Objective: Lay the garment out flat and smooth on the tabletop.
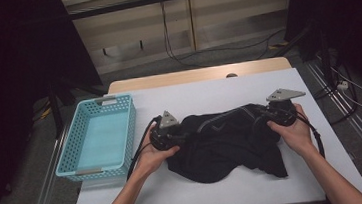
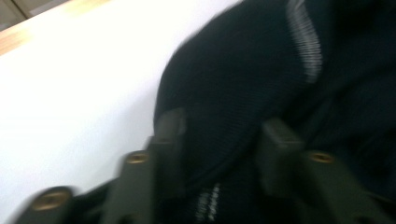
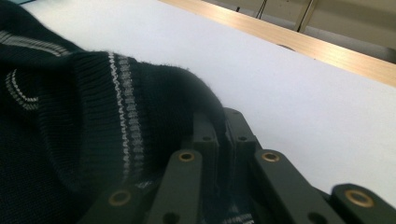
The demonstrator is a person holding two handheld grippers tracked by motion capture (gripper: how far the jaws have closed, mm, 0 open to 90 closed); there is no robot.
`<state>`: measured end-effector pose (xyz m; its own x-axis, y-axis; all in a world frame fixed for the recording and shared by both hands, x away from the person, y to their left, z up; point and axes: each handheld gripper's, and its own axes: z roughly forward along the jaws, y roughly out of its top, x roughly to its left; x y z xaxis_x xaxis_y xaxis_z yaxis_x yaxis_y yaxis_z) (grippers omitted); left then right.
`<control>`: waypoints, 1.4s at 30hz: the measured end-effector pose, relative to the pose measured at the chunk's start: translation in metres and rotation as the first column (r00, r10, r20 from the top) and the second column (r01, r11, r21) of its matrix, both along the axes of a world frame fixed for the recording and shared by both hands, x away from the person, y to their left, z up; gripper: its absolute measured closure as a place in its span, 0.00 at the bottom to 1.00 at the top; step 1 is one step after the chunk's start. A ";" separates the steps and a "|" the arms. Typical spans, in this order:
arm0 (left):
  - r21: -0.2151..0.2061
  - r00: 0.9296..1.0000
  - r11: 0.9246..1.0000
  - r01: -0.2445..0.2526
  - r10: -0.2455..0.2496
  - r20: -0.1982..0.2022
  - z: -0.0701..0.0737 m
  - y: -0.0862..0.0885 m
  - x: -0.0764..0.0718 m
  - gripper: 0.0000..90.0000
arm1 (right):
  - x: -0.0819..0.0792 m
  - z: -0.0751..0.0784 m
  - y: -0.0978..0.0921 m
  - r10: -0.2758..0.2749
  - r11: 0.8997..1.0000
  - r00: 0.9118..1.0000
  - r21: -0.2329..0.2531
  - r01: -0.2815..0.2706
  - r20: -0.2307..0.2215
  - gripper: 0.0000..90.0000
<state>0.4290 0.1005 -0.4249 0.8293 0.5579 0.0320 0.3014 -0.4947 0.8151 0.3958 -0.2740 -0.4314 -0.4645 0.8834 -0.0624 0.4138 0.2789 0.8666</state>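
On the white surface (image 1: 228, 90), toward its near edge and roughly midway between the side edges, lies a crumpled dark knitted garment (image 1: 223, 143) with thin pale stripes at its ribbed hem. The person's left hand (image 1: 150, 157) holds the left tongs (image 1: 178, 135) at the garment's left end, and the right hand (image 1: 295, 133) holds the right tongs (image 1: 265, 116) at its right end, so the cloth stretches between them along its upper edge while the rest sags in folds toward the near edge.

The left gripper view is blurred; there the left tongs (image 2: 219, 140) stand parted with a thick fold of the garment (image 2: 261, 70) bulging between the jaws, which press against it on both sides. The right gripper view shows the right tongs (image 3: 222, 130) clenched nearly together on the striped hem of the garment (image 3: 116, 107), a thin edge of cloth caught between them.

A light blue perforated basket (image 1: 130, 122) sits at the surface's left edge, well apart from the garment.
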 end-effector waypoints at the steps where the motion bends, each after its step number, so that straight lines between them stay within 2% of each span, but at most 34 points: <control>1: -0.013 1.000 1.000 -0.004 0.004 -0.004 0.003 0.002 0.002 0.73 | 0.000 0.001 0.000 0.000 1.000 1.000 0.001 0.000 0.002 0.94; 3: -0.039 1.000 0.999 -0.008 0.007 -0.007 0.008 0.005 0.006 0.82 | 0.000 0.005 -0.001 0.002 1.000 1.000 0.007 -0.003 0.010 0.94; 4: -0.053 1.000 0.999 -0.008 0.008 -0.010 0.010 0.006 0.007 0.83 | 0.000 0.007 -0.002 0.002 1.000 1.000 0.008 -0.003 0.018 0.94; 6: -0.057 1.000 0.998 -0.022 0.022 -0.001 0.014 0.007 0.010 0.85 | 0.002 0.012 -0.002 0.002 1.000 1.000 0.012 -0.002 0.024 0.94; 8: -0.082 0.999 0.996 -0.038 0.037 -0.009 0.018 0.008 0.014 0.86 | 0.004 0.016 -0.001 0.000 1.000 0.999 0.016 -0.001 0.034 0.94; 12: -0.093 0.999 0.995 -0.047 0.048 0.009 0.029 0.010 0.021 0.86 | 0.008 0.026 -0.002 -0.004 0.999 0.998 0.036 0.002 0.060 0.94; 17: -0.117 0.998 0.991 -0.064 0.065 0.006 0.036 0.012 0.027 0.86 | 0.010 0.036 -0.004 -0.012 0.998 0.997 0.057 0.008 0.078 0.94; 19: -0.113 0.997 0.991 -0.068 0.070 0.014 0.037 0.012 0.029 0.86 | 0.012 0.038 -0.004 -0.011 0.998 0.996 0.055 0.006 0.085 0.94; 21: -0.119 0.997 0.990 -0.071 0.073 0.014 0.036 0.012 0.032 0.85 | 0.013 0.039 -0.003 -0.008 0.998 0.996 0.060 0.003 0.084 0.94; 23: -0.102 0.997 0.992 -0.076 0.078 0.007 0.032 0.011 0.036 0.82 | 0.015 0.037 -0.003 -0.008 0.998 0.997 0.063 0.003 0.080 0.94; 26: -0.096 0.996 0.992 -0.084 0.082 -0.023 0.022 0.008 0.043 0.76 | 0.019 0.031 0.000 -0.003 0.998 0.998 0.064 -0.001 0.064 0.94; 29: -0.088 0.996 0.993 -0.082 0.079 -0.037 0.016 0.005 0.050 0.75 | 0.021 0.028 0.002 0.001 0.998 0.998 0.064 -0.005 0.057 0.94; 32: -0.074 0.996 0.994 -0.084 0.080 -0.051 0.012 0.002 0.055 0.78 | 0.024 0.026 0.004 0.004 0.998 0.999 0.060 -0.007 0.054 0.94; 35: -0.091 0.993 0.992 -0.091 0.083 -0.080 0.008 0.001 0.060 0.74 | 0.026 0.022 0.005 0.004 0.998 0.999 0.058 -0.006 0.042 0.94; 38: -0.110 0.993 0.990 -0.092 0.084 -0.077 0.012 0.001 0.062 0.71 | 0.026 0.022 0.003 0.006 0.999 0.999 0.054 -0.008 0.040 0.94; 39: -0.114 0.994 0.989 -0.093 0.086 -0.065 0.014 0.001 0.062 0.72 | 0.025 0.022 0.003 0.005 0.998 0.999 0.057 -0.007 0.039 0.94; 40: -0.110 0.995 0.990 -0.093 0.087 -0.057 0.015 0.000 0.062 0.71 | 0.025 0.022 0.002 0.005 0.998 0.999 0.056 -0.007 0.040 0.94; 42: -0.068 0.995 0.993 -0.092 0.089 -0.046 0.011 -0.002 0.062 0.71 | 0.025 0.022 0.002 0.004 0.998 0.999 0.054 -0.006 0.041 0.94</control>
<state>0.4910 0.0987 -0.4137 0.7749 0.6306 -0.0438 0.3775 -0.4060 0.8322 0.4212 -0.2723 -0.4090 -0.4669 0.8837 -0.0334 0.3761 0.2326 0.8969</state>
